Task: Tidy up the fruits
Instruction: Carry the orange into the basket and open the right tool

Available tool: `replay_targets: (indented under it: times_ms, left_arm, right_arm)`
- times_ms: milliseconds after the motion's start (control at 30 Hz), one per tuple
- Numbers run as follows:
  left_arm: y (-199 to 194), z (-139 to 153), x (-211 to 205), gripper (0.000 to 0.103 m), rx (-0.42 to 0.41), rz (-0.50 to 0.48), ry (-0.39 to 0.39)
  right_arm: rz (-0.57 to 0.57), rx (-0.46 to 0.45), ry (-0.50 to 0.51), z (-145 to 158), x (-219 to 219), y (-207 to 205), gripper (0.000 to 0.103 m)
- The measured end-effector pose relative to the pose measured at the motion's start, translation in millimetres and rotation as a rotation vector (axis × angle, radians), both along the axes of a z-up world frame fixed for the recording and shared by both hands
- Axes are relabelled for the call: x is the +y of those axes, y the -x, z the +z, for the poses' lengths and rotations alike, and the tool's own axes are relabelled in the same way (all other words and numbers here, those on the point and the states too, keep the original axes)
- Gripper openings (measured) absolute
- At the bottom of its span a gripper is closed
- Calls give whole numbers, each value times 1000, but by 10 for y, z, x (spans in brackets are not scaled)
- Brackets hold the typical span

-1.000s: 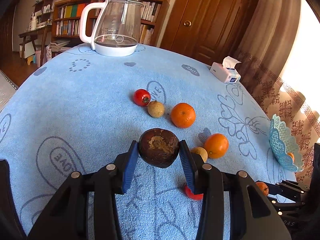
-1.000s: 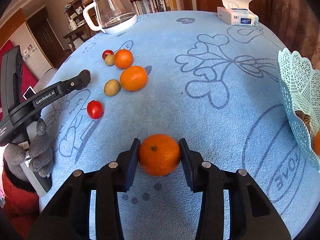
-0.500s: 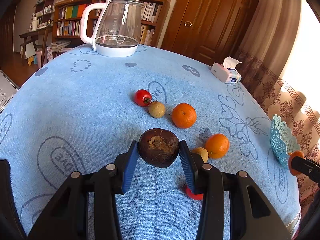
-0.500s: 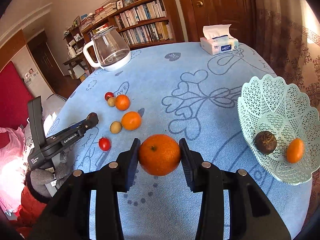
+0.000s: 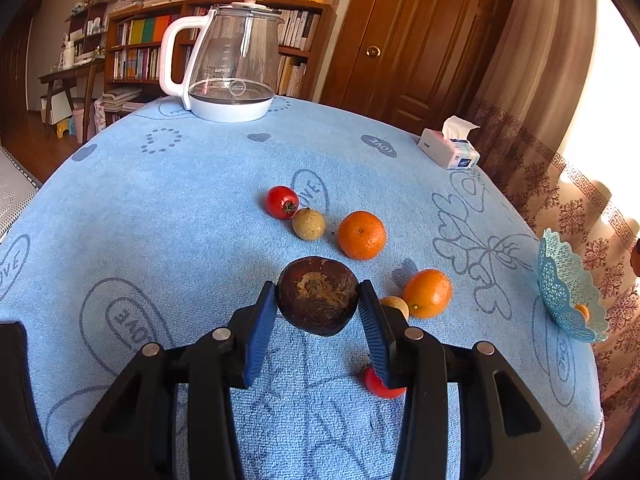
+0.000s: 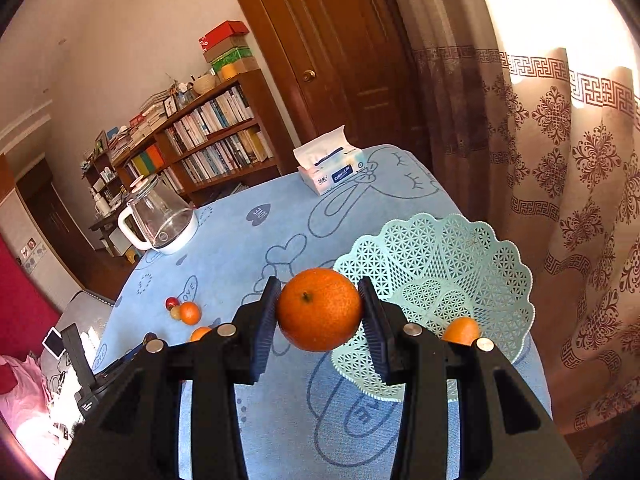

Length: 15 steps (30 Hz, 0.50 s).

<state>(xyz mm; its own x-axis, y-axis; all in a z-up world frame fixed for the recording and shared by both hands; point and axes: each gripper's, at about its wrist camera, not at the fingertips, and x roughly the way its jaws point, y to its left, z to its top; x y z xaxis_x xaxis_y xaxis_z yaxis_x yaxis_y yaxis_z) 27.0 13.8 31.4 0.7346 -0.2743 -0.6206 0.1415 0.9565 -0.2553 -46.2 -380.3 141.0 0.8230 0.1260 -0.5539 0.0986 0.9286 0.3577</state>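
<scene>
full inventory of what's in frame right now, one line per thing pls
orange: 1, orange, clamped in right gripper beside the basket
dark brown fruit: 1, clamped in left gripper above the cloth
loose oranges: 2, orange, mid-table
tomatoes: 2, red, one far, one part hidden behind a left finger
small tan fruits: 2, yellow-brown, one beside each loose orange
basket: 1, pale teal lattice, right table edge, an orange fruit inside
glass kettle: 1, clear with white base, far edge
tissue box: 1, white and blue, far right
tablecloth: 1, light blue
bookshelf: 1, brown, behind table
left gripper: black, blue pads
right gripper: black, dark pads
</scene>
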Motion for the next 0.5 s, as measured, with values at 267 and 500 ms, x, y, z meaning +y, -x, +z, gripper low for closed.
replay_targets:
  times_ms: [267,500]
  left_arm:
    - [90,110,-41,42,-18,-3,-11]
    - [143,181,-115,42,-25,-15,-22]
  right_arm:
    - [-89,139,-72,-409,-367,-201,41]
    - [-118,226,-103,-699,-493,-308,41]
